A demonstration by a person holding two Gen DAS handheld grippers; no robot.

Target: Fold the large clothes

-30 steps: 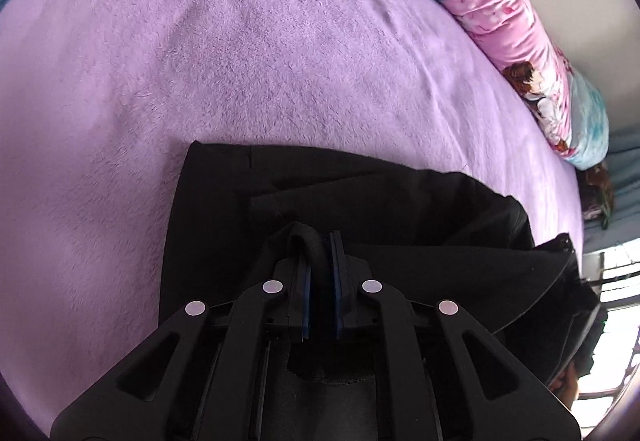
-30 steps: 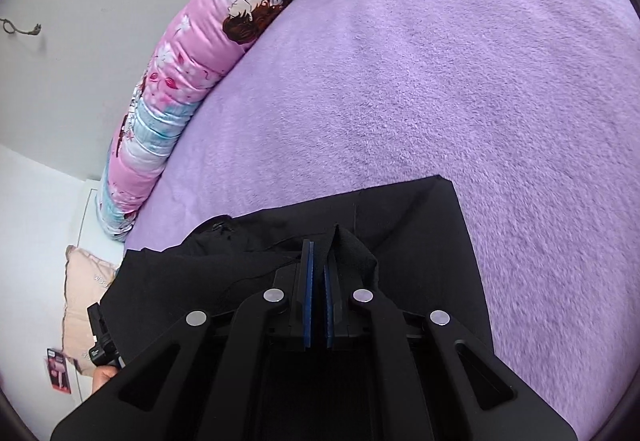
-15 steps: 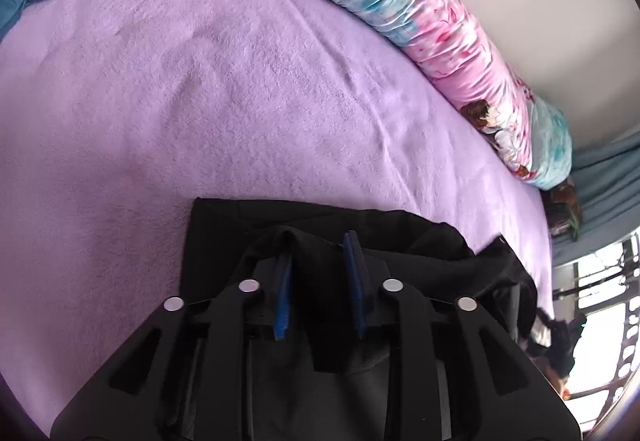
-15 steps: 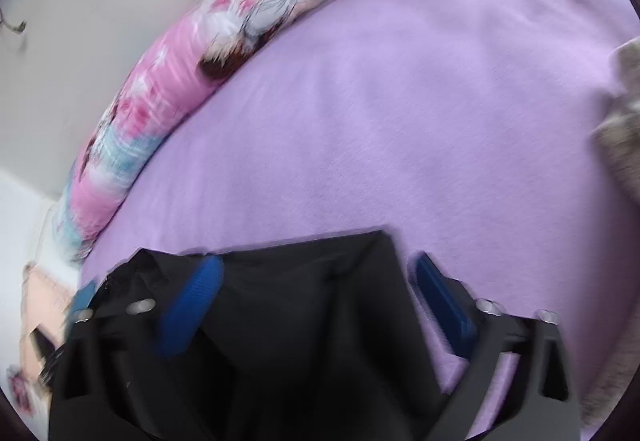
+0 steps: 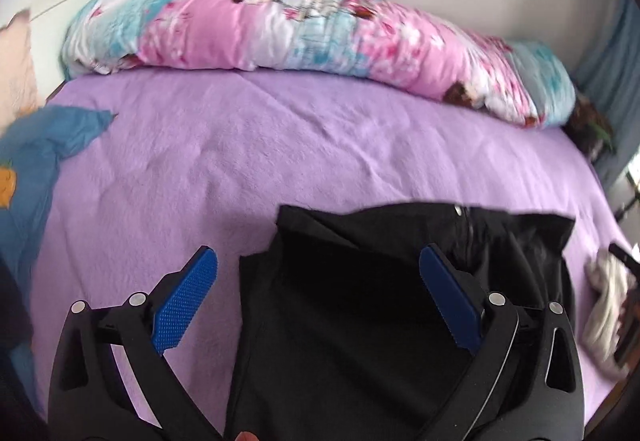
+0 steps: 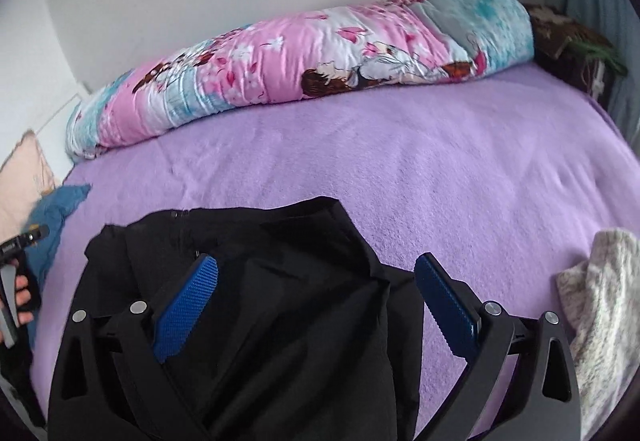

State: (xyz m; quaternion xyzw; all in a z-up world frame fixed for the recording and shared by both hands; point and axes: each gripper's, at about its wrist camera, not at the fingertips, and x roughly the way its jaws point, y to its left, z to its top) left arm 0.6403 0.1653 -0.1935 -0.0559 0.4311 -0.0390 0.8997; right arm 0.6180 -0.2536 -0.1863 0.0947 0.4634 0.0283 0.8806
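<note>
Both hand-held grippers — left, right — rose, jaws just opened wide, empty; I judge the released black garment may slump, unfolding.

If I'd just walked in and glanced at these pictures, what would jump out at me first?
Probably the long pink and turquoise cartoon-print bolster lying along the wall at the far edge of the bright purple blanket. Next, the black garment lying in a rumpled heap at the near edge. Over it hang the left gripper and the right gripper, blue pads spread wide, holding nothing.
</note>
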